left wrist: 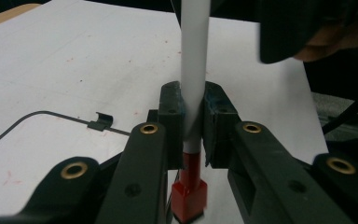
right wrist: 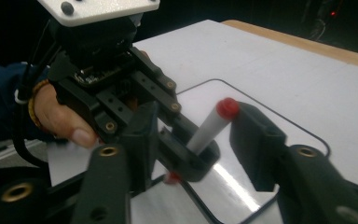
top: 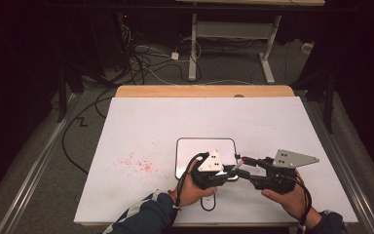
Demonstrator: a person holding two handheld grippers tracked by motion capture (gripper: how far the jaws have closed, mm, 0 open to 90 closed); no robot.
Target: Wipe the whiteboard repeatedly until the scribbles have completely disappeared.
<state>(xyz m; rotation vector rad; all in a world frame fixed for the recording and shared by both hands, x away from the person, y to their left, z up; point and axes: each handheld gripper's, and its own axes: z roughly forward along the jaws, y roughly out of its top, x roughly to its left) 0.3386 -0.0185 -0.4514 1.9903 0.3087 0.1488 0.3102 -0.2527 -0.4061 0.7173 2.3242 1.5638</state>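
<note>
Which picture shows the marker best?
The left gripper view: the marker stands big and close, clamped between the fingers. The right gripper view shows it angled with its red cap; the high view, tiny between the hands.

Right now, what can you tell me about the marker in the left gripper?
The marker is a slim white, plastic-looking barrel with red at both ends: a squarish red piece at one end and a round red end at the other. The left gripper is shut on its barrel, holding it above the white board. The right gripper is open, with one black pad right beside the round red end; contact is unclear.
</note>
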